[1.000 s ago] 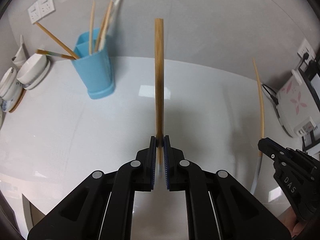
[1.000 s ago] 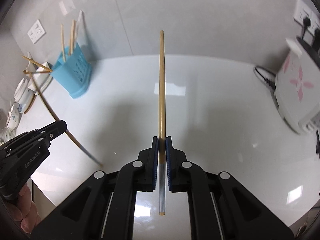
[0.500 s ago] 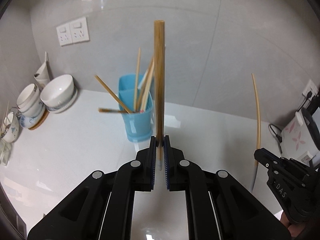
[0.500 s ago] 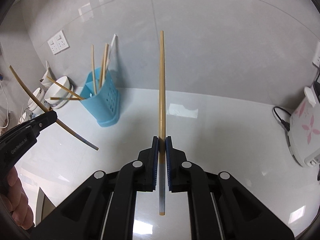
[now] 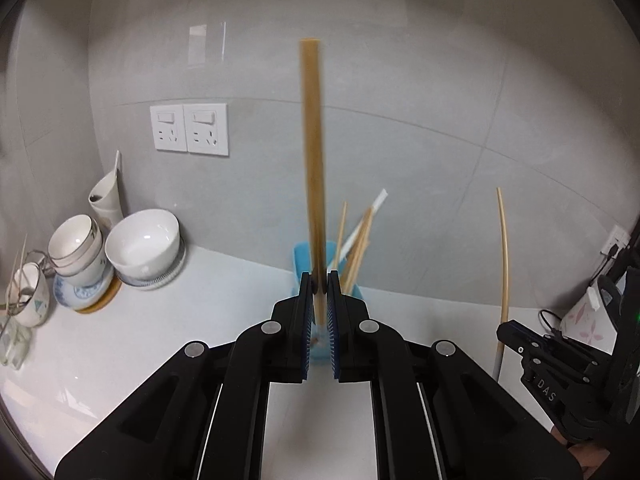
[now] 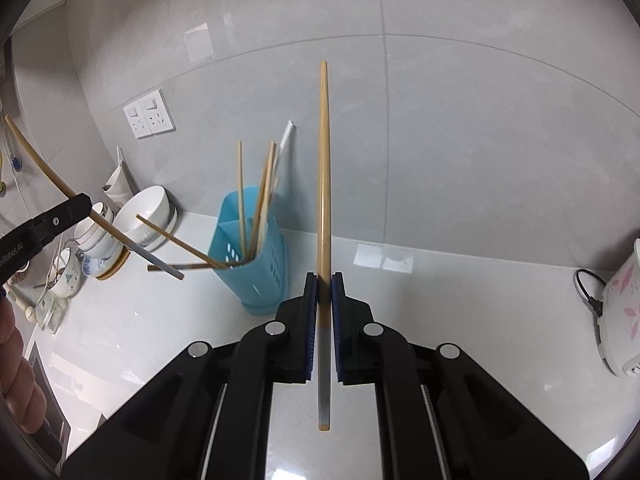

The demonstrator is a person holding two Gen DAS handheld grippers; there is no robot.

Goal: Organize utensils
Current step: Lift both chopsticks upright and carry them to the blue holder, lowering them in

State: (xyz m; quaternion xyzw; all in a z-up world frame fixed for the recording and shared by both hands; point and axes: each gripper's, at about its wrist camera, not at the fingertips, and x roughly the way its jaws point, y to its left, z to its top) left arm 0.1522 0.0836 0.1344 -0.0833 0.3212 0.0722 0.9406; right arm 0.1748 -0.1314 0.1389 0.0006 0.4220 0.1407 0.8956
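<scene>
Both grippers, left [image 5: 319, 280] and right [image 6: 324, 280], pinch one chopstick [image 6: 324, 168] each; blue holder [image 6: 252, 252] at ten o'clock on white counter [image 6: 460, 320].

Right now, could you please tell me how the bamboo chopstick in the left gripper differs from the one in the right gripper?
The left gripper's bamboo chopstick slants across the right wrist view, grey tip toward the blue plastic utensil holder. The right gripper's bamboo chopstick lies straight along its fingers, away from the holder, grey tip behind the pads. Both are tan, grey-tipped and clamped by the left gripper and right gripper.
</scene>
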